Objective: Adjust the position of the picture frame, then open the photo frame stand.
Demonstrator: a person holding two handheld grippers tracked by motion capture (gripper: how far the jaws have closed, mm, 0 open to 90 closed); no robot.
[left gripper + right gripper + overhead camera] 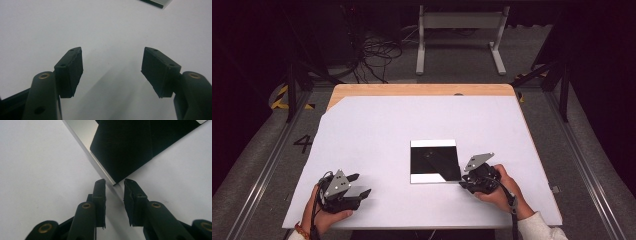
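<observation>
Right hand-held gripper (114,185) at mirror-like panel (434,161) corner, contact perhaps hidden

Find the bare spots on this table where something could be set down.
The white table sheet lies bare behind and left of the black square sheet, and between it and the left gripper. It is crowded at the square's near right corner, where the right gripper sits.

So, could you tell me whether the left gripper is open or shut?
Open: the left gripper has its jaws wide apart, with bare white table between them.

High overhead view; close gripper views, sharing white table (377,130).
</observation>
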